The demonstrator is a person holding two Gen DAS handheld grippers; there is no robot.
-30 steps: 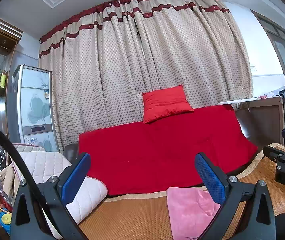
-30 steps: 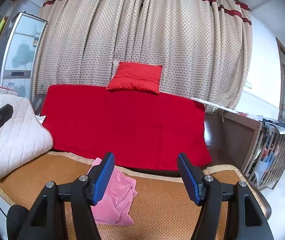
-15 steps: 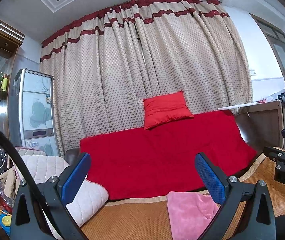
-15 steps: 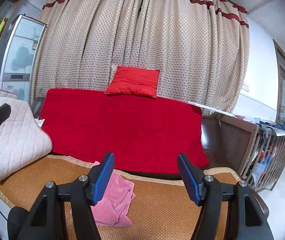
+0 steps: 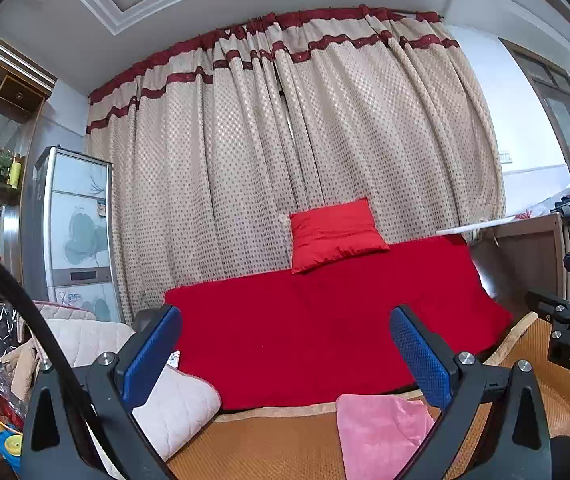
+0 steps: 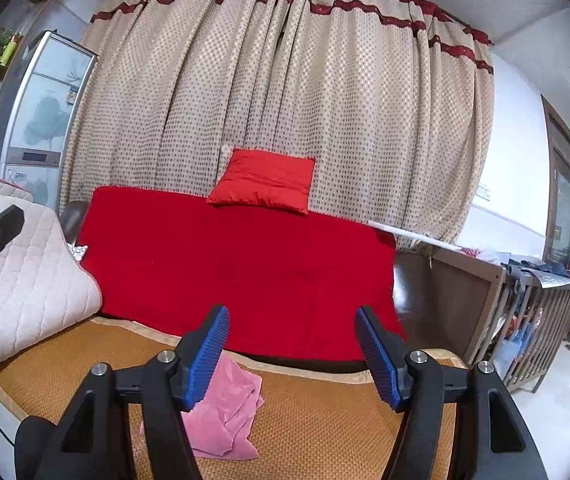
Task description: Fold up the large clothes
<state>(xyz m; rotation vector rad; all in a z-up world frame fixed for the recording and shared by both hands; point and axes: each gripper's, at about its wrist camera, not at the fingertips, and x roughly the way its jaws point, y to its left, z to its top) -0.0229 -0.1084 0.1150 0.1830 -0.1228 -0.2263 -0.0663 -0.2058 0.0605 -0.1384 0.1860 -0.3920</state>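
The pink garment [image 6: 227, 412] lies on the woven mat [image 6: 325, 420], near its far edge, just in front of the red-covered sofa [image 6: 245, 264]. From the right wrist view it looks like a compact bundle with soft, uneven layers and a loose flap on its right side; from the left wrist view its top reads smoother, almost squared. That fits either a garment roughly gathered and waiting to be spread, or one already folded and set down — the pictures do not settle which.

Your left gripper [image 5: 285, 356] and right gripper [image 6: 291, 354] both hang above the mat, aimed at the sofa rather than down at the cloth. The fingers of each are spread wide and hold nothing.

If you work the cloth, tip both cameras down so its edges are in view before you close on anything. Pinch a single layer at a corner or hem — not the whole stack — and keep the two grips well apart so the fabric hangs flat. The quilted pad [image 6: 33, 276] at the left sits clear of the garment.
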